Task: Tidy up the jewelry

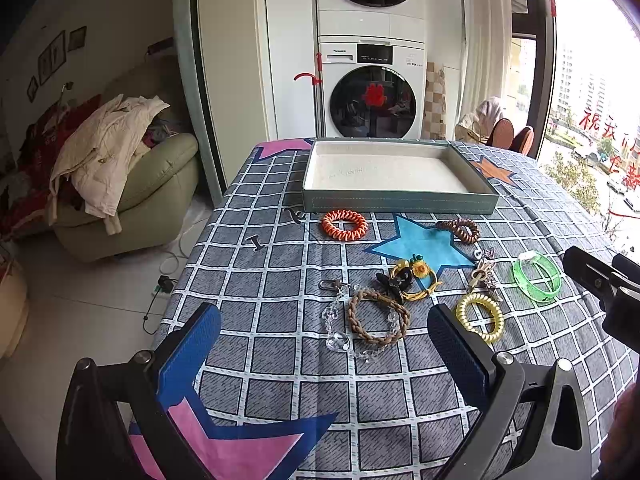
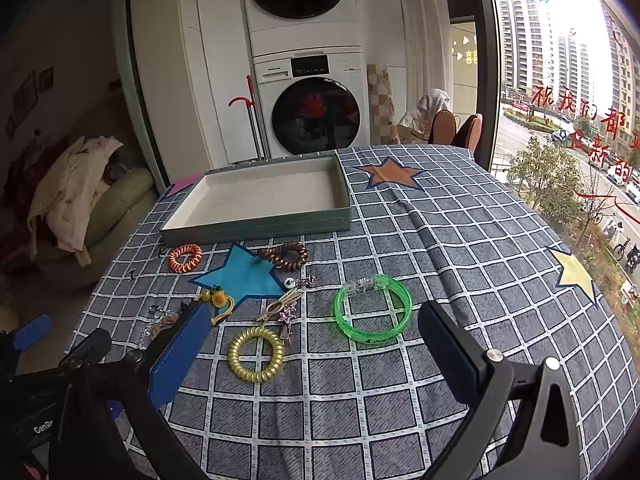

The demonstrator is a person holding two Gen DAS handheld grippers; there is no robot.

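Blue-padded, my right claw [image 2: 316,344] hangs spread and empty, the gold coil hair tie [image 2: 256,354] low between its fingers and the green bangle [image 2: 373,308] just beyond. My left claw [image 1: 324,344], also spread, frames the braided bracelet [image 1: 378,317]. The empty tray [image 2: 256,226] lies upper-left.

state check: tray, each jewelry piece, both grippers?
tray: empty, on the table
orange coil tie: on cloth, near tray
brown coil tie: on cloth
green bangle: flat on cloth, between right gripper's fingers in its view
gold coil tie: on cloth
braided bracelet: on cloth, over a clear bead chain
left gripper: open, empty
right gripper: open, empty
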